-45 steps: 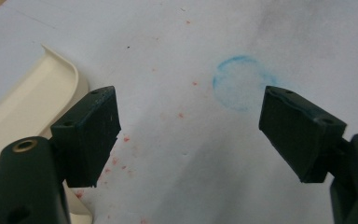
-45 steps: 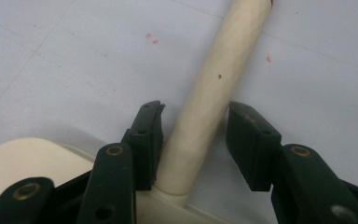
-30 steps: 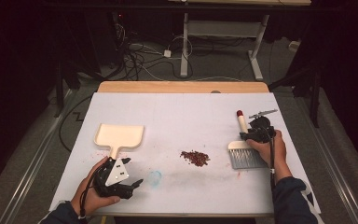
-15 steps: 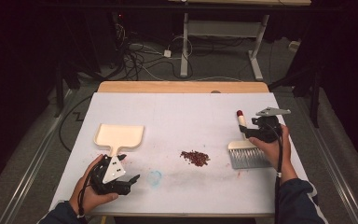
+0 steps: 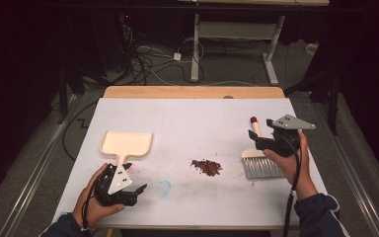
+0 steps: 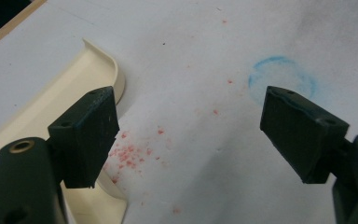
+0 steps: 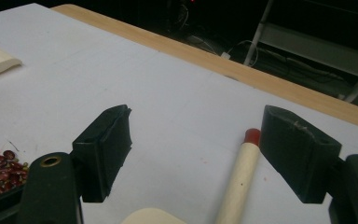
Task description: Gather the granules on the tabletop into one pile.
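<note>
While the right gripper (image 5: 256, 139) is hanging just above the hand brush (image 5: 259, 159), its jaws are standing wide apart after just having been opening, and nothing is sitting between them. In the right gripper view the brush handle (image 7: 239, 179), cream with a red tip, is lying on the white table (image 5: 192, 123) beside the right-hand jaw, not touched by it, and the bottom edge is cutting off the brush's cream back. From above, the person's right hand (image 5: 288, 160) is covering part of the handle, while the grey bristles are lying free toward the near edge. The left gripper (image 5: 133, 193) is resting low near the front edge, its jaws also spread and holding nothing. Just beside it the cream dustpan (image 5: 127, 144) is lying flat; in the left gripper view the left-hand jaw is hiding part of its handle (image 6: 37, 116). A small pile of red beans (image 5: 207, 167) is sitting between dustpan and brush, apart from both. Faint red specks (image 6: 130, 151) and a blue ring mark (image 6: 282, 77) are staining the table.
</note>
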`<state>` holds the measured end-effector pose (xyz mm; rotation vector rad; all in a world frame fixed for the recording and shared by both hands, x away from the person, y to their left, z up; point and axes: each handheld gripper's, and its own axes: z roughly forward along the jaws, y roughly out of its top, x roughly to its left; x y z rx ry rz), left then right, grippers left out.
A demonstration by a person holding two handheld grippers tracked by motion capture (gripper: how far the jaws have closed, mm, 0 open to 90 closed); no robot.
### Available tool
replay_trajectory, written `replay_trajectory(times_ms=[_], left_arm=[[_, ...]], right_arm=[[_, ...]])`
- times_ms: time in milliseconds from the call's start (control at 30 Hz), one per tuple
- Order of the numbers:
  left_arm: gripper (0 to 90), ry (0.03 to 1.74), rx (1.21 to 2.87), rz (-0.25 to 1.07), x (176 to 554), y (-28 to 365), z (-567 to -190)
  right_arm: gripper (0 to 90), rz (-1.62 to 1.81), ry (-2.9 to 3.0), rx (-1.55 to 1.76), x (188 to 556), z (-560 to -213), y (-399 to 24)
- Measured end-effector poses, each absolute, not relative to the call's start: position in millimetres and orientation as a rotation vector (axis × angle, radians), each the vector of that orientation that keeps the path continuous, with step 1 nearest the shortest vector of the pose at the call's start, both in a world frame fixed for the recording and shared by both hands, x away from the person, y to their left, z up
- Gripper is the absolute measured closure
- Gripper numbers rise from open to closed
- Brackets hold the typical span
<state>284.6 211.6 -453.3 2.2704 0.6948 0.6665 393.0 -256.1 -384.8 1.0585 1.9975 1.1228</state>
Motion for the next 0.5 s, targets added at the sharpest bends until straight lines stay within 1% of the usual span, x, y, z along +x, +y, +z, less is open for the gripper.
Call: replay_trajectory(times_ms=[233,500], left_arm=[[18.5,0.689,2.274,0.666,284,211,-454],[18.6,0.689,2.274,0.664,284,211,-454]], right_arm=[[23.9,1.134,2.01,0.983,375,-381,-245],[22.8,1.165,2.006,0.895,355,-376,-244]])
